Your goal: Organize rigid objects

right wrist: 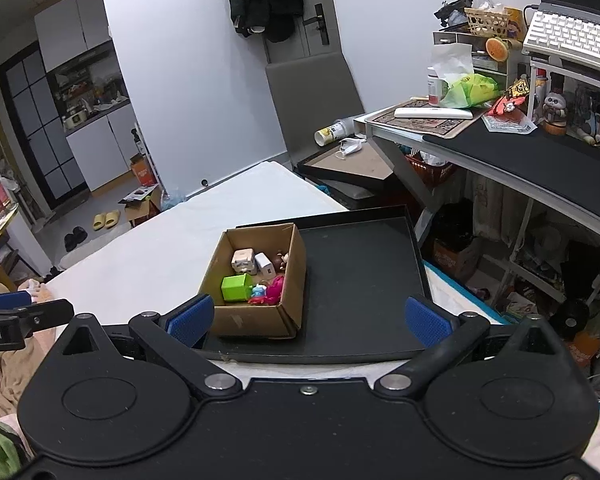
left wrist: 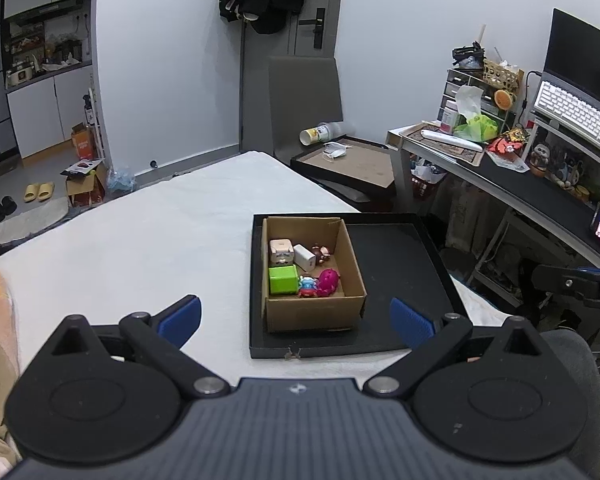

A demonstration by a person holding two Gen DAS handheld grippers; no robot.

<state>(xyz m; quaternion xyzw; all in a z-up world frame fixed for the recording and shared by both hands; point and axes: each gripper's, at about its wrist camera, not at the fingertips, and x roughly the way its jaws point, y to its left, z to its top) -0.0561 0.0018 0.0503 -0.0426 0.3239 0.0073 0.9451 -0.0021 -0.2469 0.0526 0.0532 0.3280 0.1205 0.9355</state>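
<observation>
We hold the left gripper (left wrist: pixel 296 320) and right gripper (right wrist: pixel 310 318) spread wide, gripping nothing. At twelve o'clock, the cardboard box (left wrist: pixel 312 312) of toys sits in the black tray (left wrist: pixel 396 264).

Both wrist cameras look forward and down from behind the near edge of the black tray (left wrist: pixel 404 248) (right wrist: pixel 360 264). The left sits further left; both share the cardboard box (left wrist: pixel 312 312) (right wrist: pixel 256 320), white bed and door.

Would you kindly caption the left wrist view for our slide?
Open left tool hovers before a cardboard box of small toys on a black tray.
</observation>
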